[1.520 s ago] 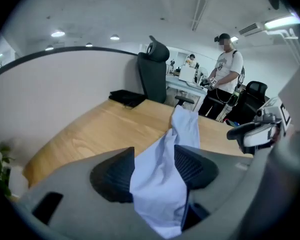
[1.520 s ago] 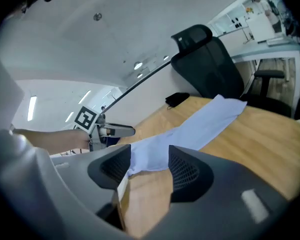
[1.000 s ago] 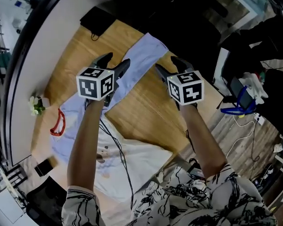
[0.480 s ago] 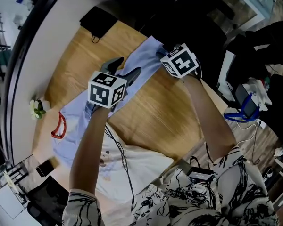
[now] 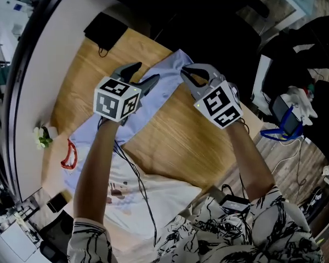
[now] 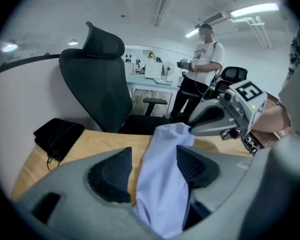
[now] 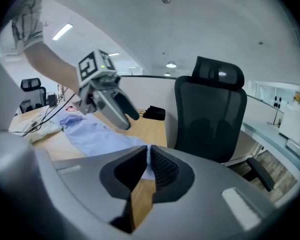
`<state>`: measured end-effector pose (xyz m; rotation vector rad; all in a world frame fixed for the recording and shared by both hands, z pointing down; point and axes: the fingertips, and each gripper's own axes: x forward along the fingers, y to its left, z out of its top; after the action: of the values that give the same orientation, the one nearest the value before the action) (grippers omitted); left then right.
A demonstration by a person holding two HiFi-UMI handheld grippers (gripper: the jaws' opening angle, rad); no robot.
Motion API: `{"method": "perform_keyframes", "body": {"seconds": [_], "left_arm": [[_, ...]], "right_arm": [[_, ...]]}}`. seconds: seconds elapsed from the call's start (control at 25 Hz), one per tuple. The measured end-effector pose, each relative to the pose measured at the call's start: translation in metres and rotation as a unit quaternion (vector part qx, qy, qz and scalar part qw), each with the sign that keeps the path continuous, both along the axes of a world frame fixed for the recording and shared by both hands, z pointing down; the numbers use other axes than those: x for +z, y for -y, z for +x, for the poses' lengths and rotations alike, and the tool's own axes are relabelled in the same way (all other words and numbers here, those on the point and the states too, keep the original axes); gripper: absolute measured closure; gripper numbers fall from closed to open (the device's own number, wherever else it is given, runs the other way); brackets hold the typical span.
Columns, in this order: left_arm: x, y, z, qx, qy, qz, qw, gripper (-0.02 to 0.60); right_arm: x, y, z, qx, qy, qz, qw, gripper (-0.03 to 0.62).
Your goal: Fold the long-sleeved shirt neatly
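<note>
Right gripper (image 7: 147, 156): closing, dark ribbed pads almost together, a thin edge of the pale lilac-blue sleeve (image 7: 97, 134) nipped between them near its far end. Jaw bodies smooth, matte grey, rounded.

Left gripper (image 6: 152, 165): closing as well, pads apart, not clamped. Sleeve running loose between them in soft folds, cloth against the right-hand pad, bare wood visible beside the other.

Sleeve cloth thin, soft and lightly creased, laid as a long band slanting across the table (image 5: 175, 130). Table top warm wood grain, flat. Shirt (image 5: 90, 138) body spread flat toward the table's left side, same pale blue.

Pose, head view: both grippers angled downward, tips toward the table's far edge and near each other. Right one at the sleeve's end, left one just beside it over the band. Right marker cube (image 5: 219, 104) tilted to one side, left marker cube (image 5: 116, 97) more level. Bare forearms stretched forward.

Further out: white cloth (image 5: 164, 193) with brownish marks at the near edge; flat black pouch (image 5: 104, 29) at the far corner; black high-backed office chair (image 6: 100, 79) beyond the table.
</note>
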<state>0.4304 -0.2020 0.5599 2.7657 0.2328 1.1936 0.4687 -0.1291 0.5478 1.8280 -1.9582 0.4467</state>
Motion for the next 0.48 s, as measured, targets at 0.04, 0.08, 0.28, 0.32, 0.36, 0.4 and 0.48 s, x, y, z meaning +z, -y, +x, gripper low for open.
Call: {"method": "perform_keyframes", "body": {"seconds": [0.04, 0.08, 0.28, 0.32, 0.36, 0.4, 0.48], "left_arm": [[-0.002, 0.001, 0.008, 0.002, -0.002, -0.007, 1.0, 0.299], [-0.003, 0.0, 0.016, 0.006, 0.0, -0.013, 0.9999, 0.305], [0.007, -0.039, 0.058, 0.079, 0.048, 0.006, 0.9957, 0.344], [0.012, -0.047, 0.067, 0.091, 0.057, 0.011, 0.9942, 0.367], [0.018, -0.054, 0.075, 0.101, 0.066, 0.012, 0.9926, 0.387], [0.026, -0.06, 0.081, 0.111, 0.076, 0.011, 0.9908, 0.397], [0.04, -0.071, 0.091, 0.141, 0.096, 0.024, 0.9851, 0.399]], "right_arm": [[-0.001, -0.008, -0.004, -0.001, -0.007, 0.003, 1.0, 0.56], [0.001, -0.015, -0.006, 0.001, -0.01, 0.001, 1.0, 0.562], [0.026, -0.045, -0.012, 0.025, 0.012, -0.029, 0.999, 0.562], [0.031, -0.049, -0.012, 0.029, 0.014, -0.037, 0.999, 0.562], [0.035, -0.052, -0.012, 0.033, 0.014, -0.046, 0.998, 0.562], [0.039, -0.054, -0.012, 0.038, 0.015, -0.052, 0.998, 0.562], [0.044, -0.056, -0.013, 0.049, 0.02, -0.06, 0.997, 0.562]]}}
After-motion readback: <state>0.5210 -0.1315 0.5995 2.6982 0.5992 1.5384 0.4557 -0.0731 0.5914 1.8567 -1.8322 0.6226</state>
